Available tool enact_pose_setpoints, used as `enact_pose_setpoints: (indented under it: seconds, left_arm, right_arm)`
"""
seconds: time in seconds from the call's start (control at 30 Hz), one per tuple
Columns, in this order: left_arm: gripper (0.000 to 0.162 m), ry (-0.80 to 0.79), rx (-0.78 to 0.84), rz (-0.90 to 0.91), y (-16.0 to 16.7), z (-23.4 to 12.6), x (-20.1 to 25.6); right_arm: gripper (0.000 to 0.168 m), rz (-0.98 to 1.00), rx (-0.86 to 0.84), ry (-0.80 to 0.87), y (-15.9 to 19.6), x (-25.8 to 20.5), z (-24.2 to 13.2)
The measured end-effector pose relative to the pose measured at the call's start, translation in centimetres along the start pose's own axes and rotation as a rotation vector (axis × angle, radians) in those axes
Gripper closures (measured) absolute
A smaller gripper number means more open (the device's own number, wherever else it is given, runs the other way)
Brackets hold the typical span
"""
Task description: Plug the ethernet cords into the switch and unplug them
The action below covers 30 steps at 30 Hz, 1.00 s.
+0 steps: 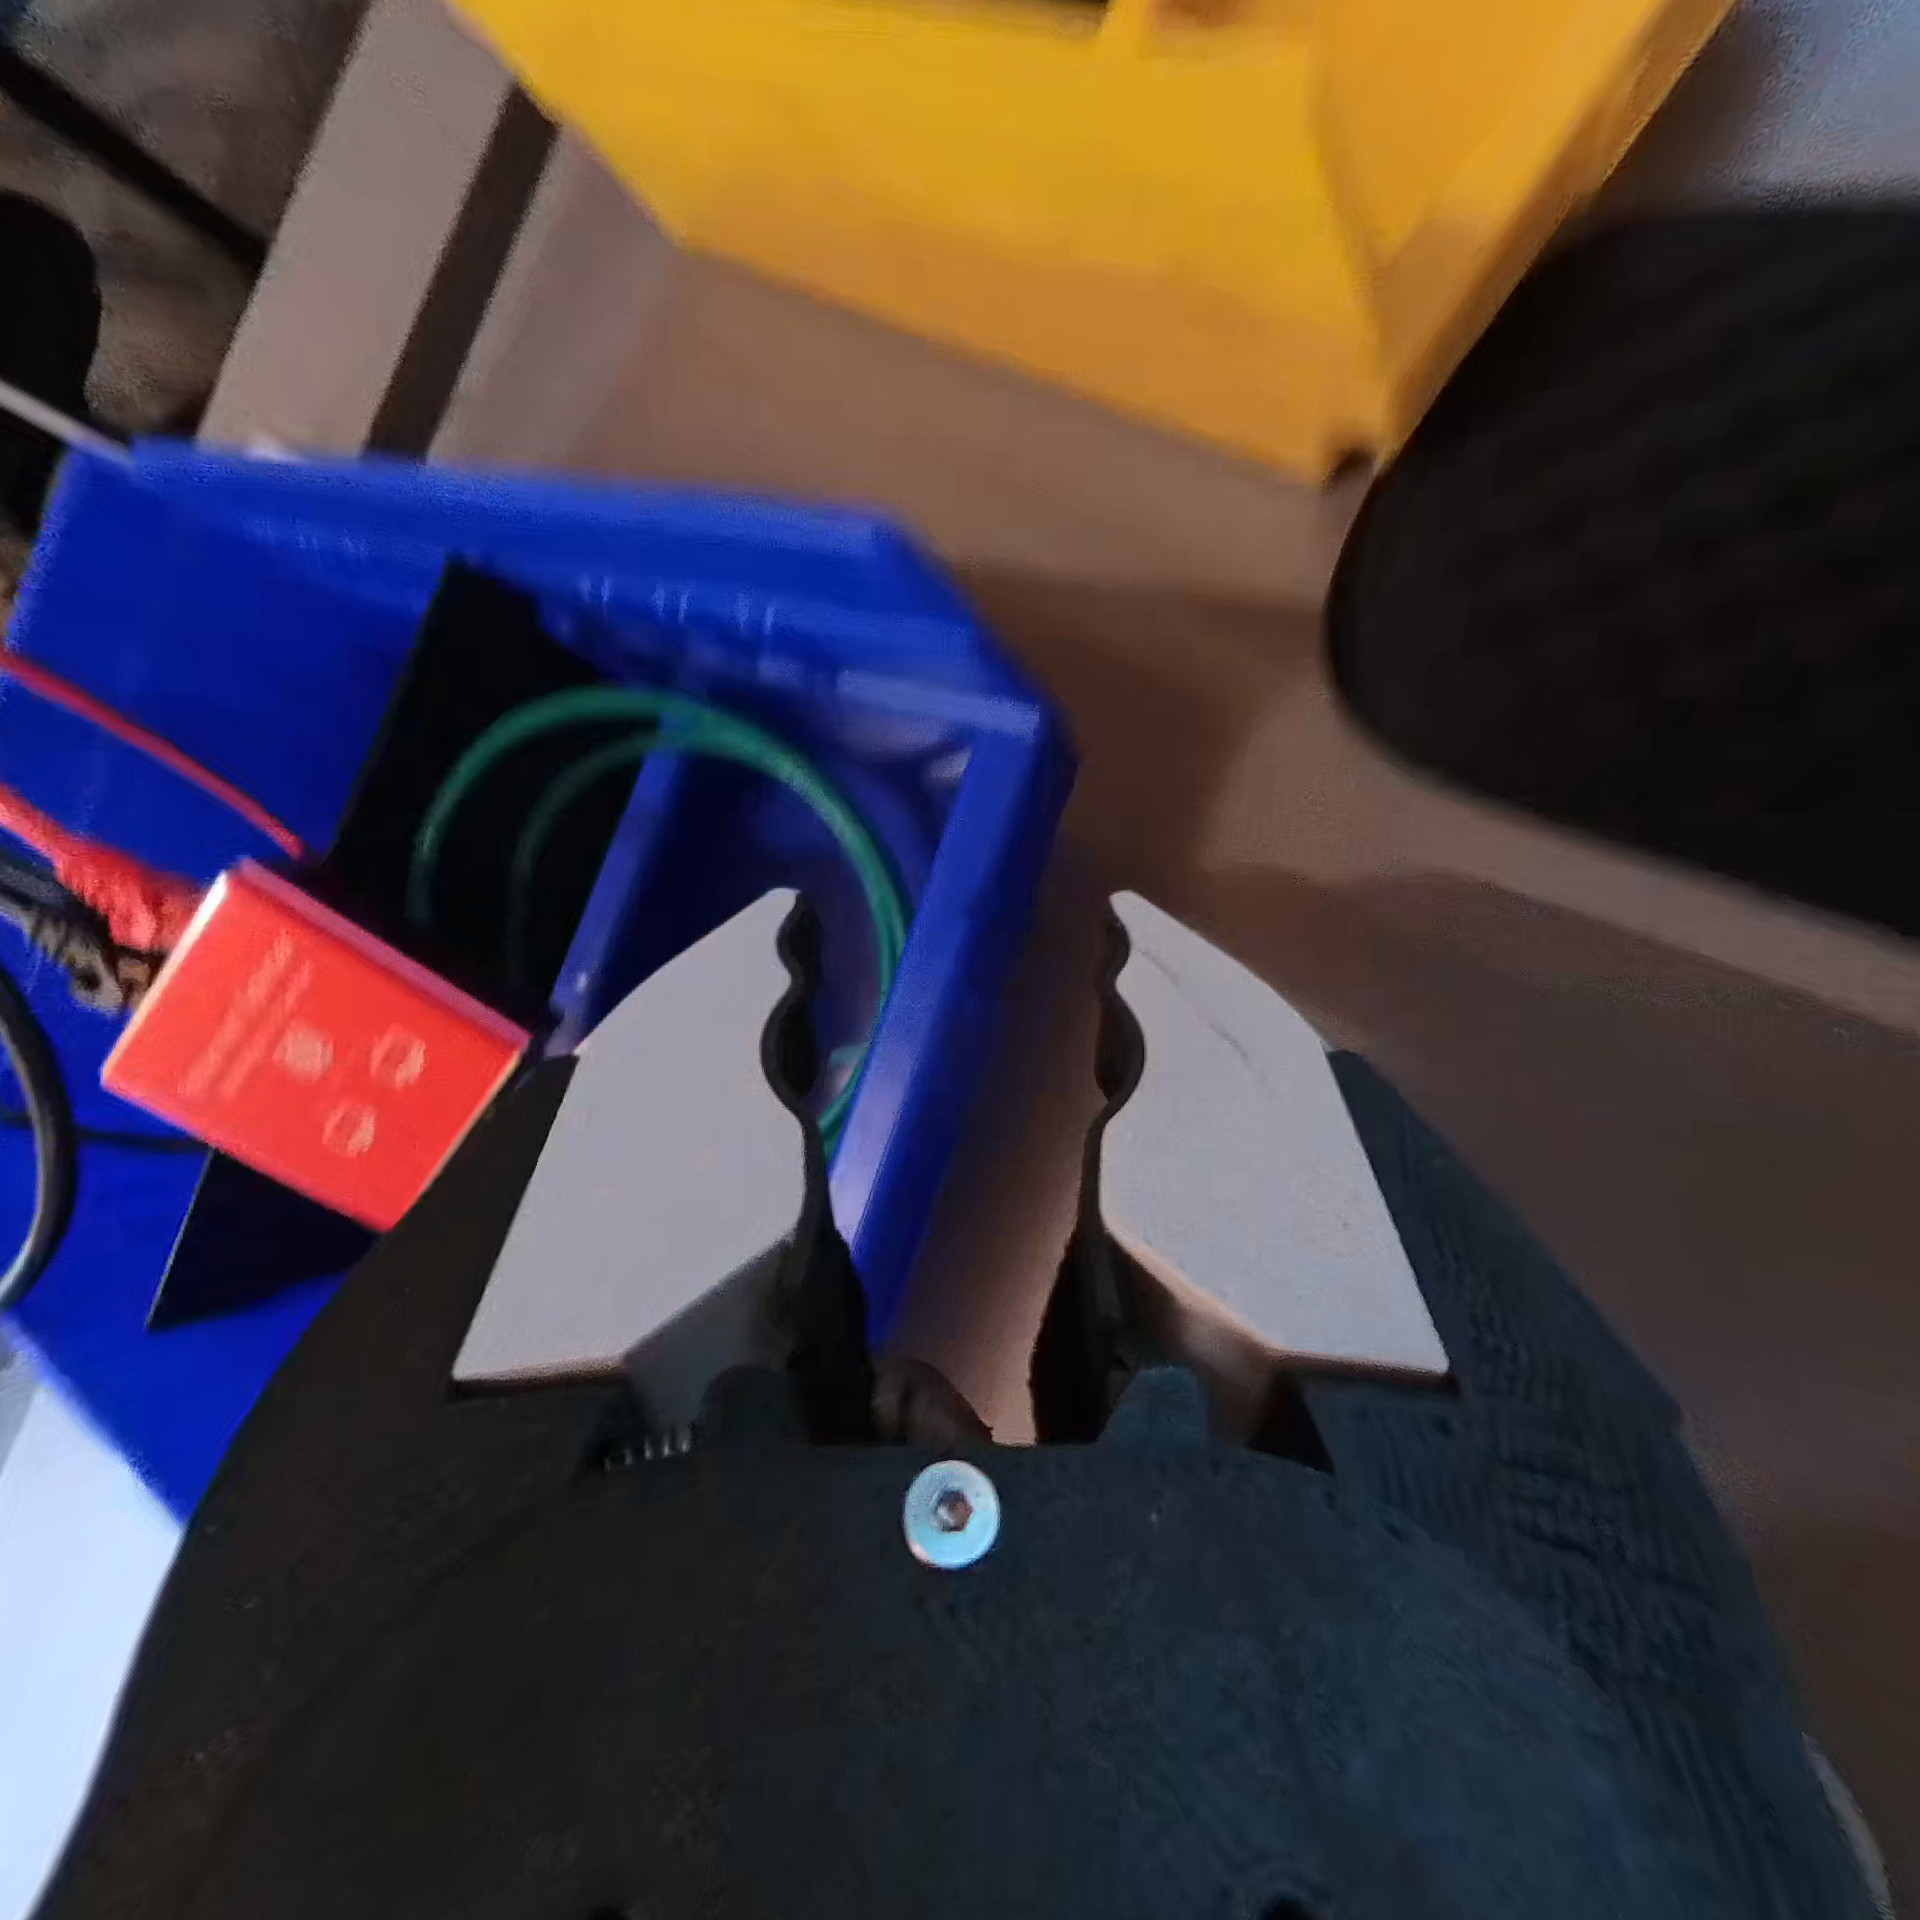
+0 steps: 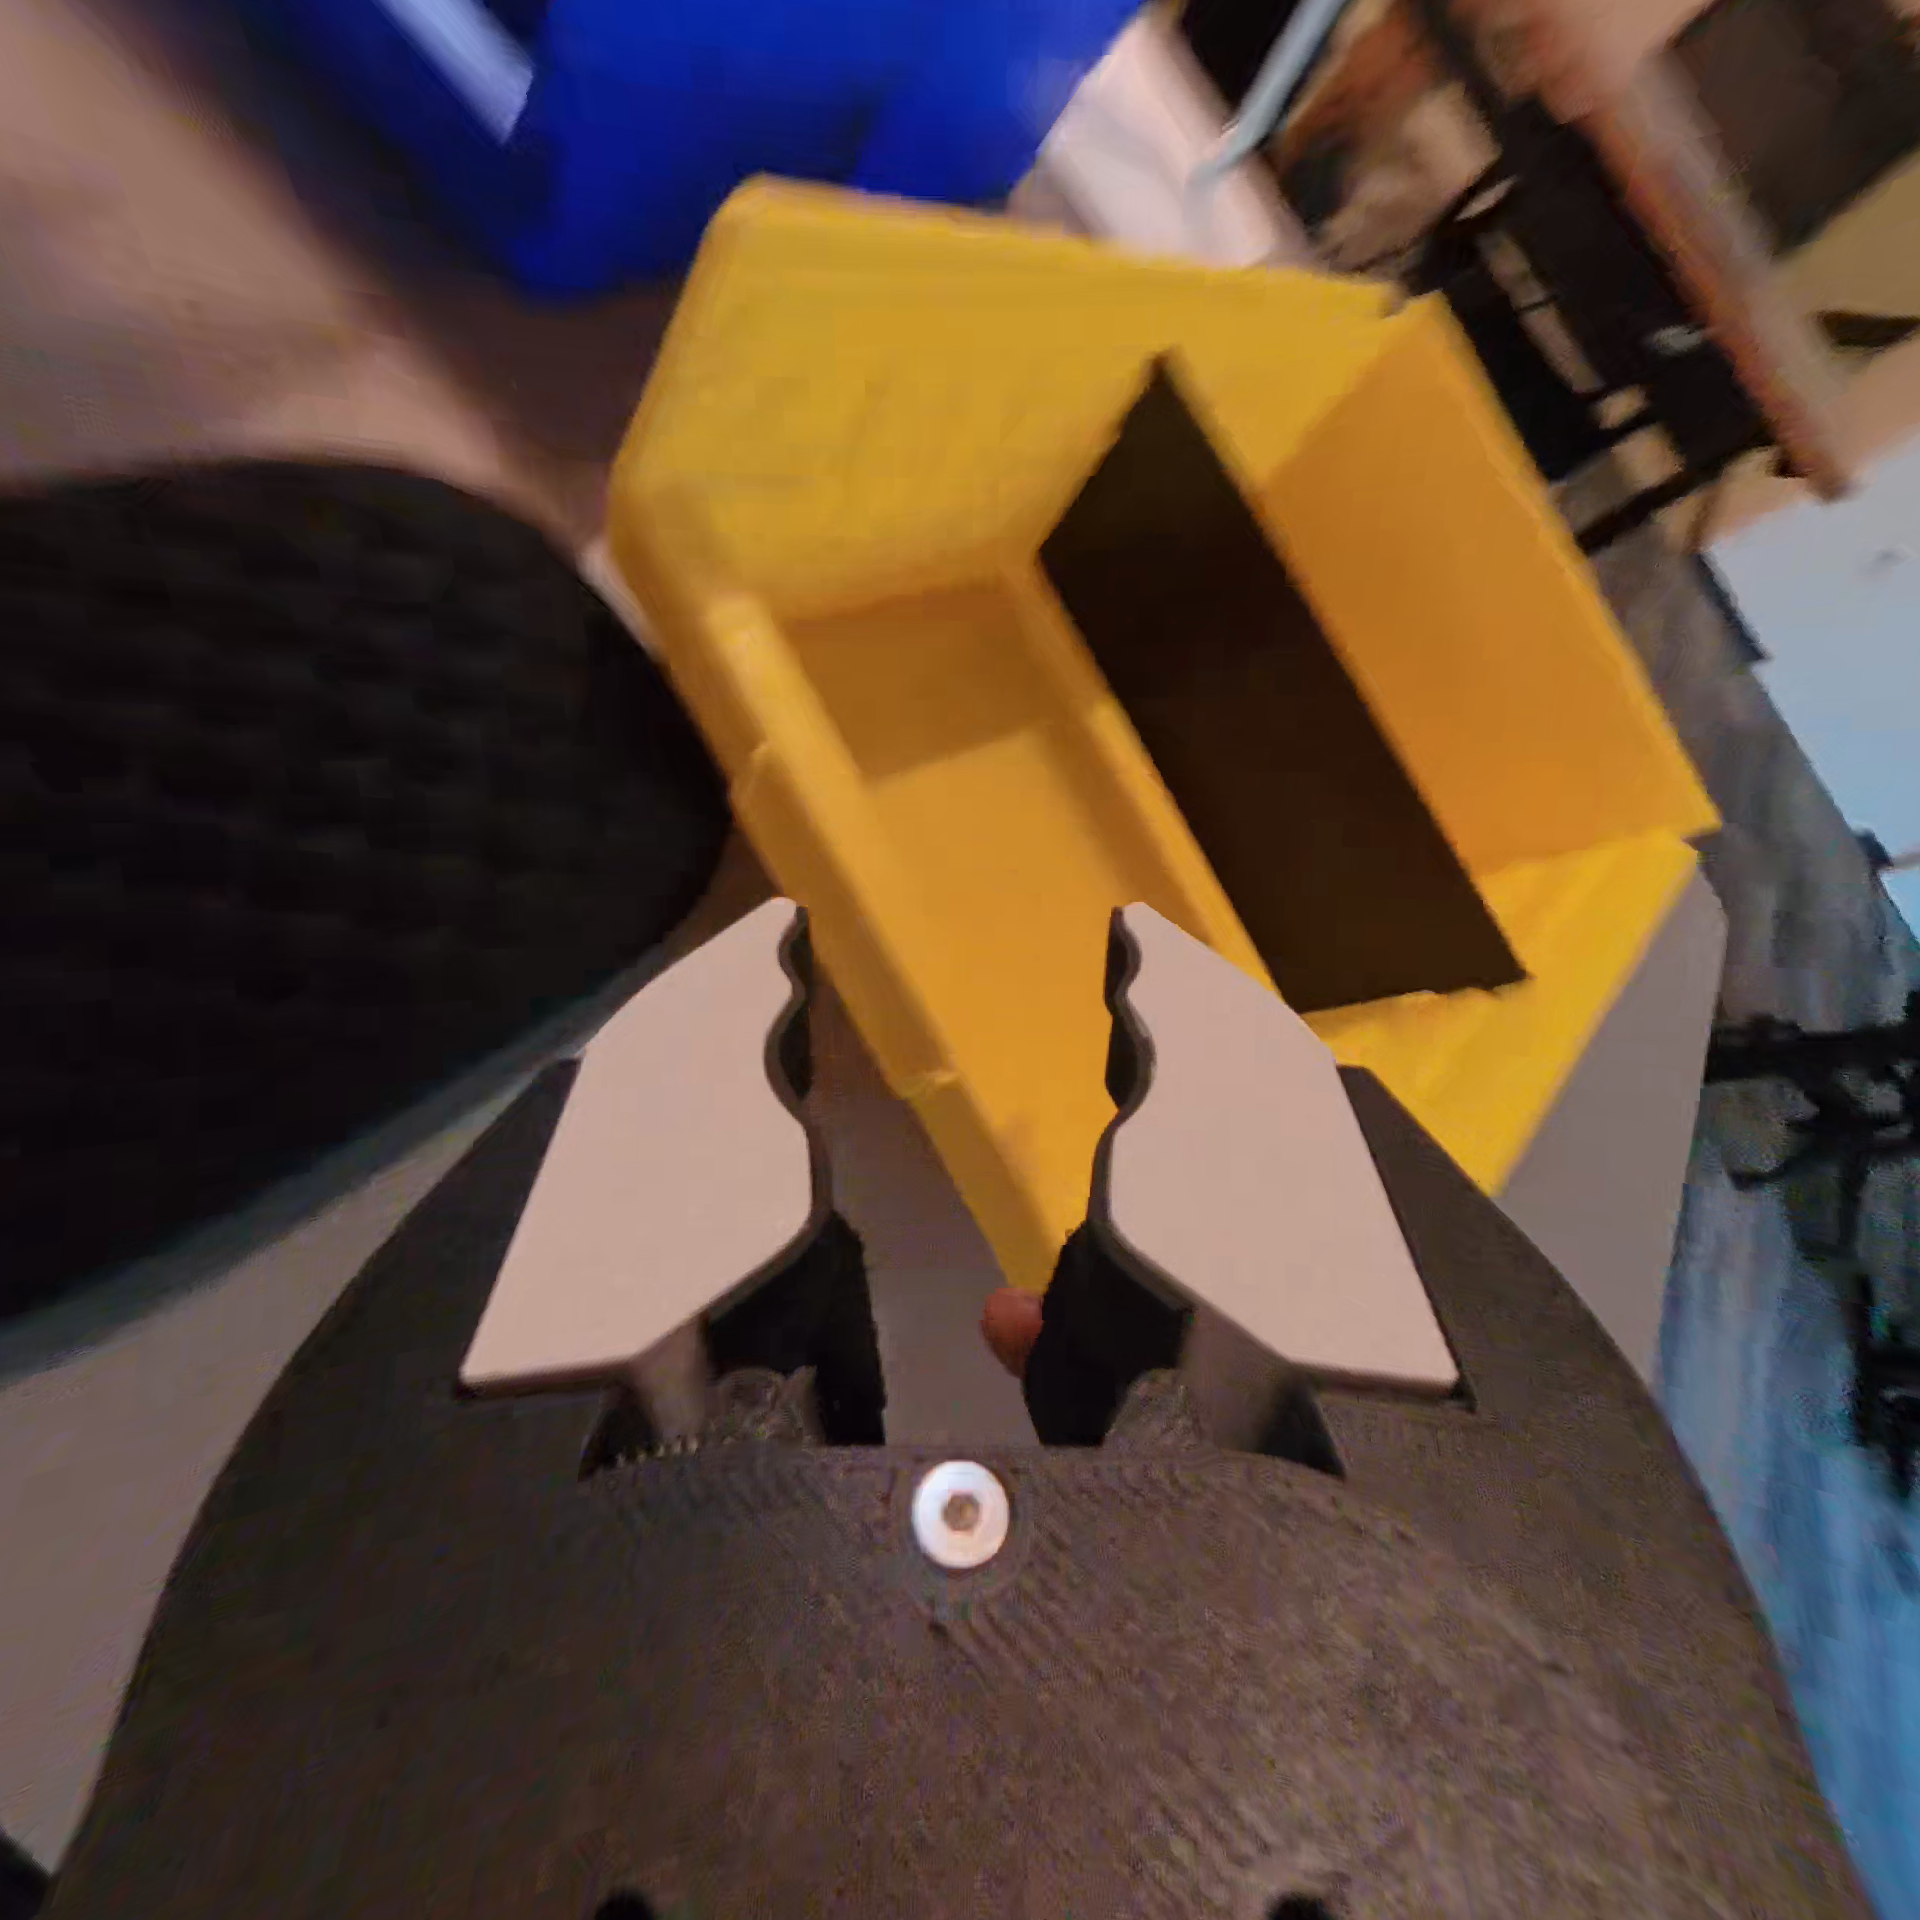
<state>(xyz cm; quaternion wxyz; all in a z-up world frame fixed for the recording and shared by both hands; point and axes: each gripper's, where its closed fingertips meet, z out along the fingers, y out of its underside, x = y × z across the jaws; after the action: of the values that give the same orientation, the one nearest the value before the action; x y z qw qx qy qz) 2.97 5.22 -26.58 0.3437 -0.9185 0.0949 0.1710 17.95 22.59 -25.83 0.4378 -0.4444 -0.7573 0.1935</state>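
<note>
In the left wrist view, a blue bin holds a coiled green cord behind a black divider. A red rectangular block on a red cord lies across the bin's left part. My left gripper is open and empty, with its jaws over the bin's near right corner. In the right wrist view, my right gripper is open and empty, just above the near rim of a yellow bin. No switch shows in either view. Both views are blurred.
The yellow bin stands beyond the blue one on a brown table; its black divider separates empty compartments. The blue bin is behind it. Each view shows the other gripper's black body. Shelving is at far right. Across from one pair of fingers to the other is roughly 25 cm. To reach the red rectangular block in a straight line is about 11 cm for my left fingers, about 35 cm for my right.
</note>
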Motion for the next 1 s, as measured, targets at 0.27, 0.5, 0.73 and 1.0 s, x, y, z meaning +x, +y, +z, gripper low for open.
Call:
enact_pose_setpoints:
  seconds: [0.27, 0.5, 0.73, 1.0]
  left_arm:
    - [0.128, -0.049, -0.207, 0.117, 7.4, 1.7, -1.7]
    - [0.127, 0.008, -0.201, 0.108, 10.3, 0.8, -3.7]
    - [0.127, -0.035, -0.238, 0.083, 15.4, -2.1, -6.6]
    - [0.128, -0.075, -0.283, 0.058, 23.3, -7.8, -8.9]
  right_arm:
    - [0.124, -0.277, -0.355, -0.084, 3.5, -1.5, 3.9]
    - [0.135, -0.336, -0.388, -0.058, 4.3, -1.1, 4.9]
    - [0.135, -0.353, -0.371, -0.045, 5.0, -0.2, 4.8]
    - [0.135, -0.368, -0.352, -0.062, 6.4, 1.1, 4.3]
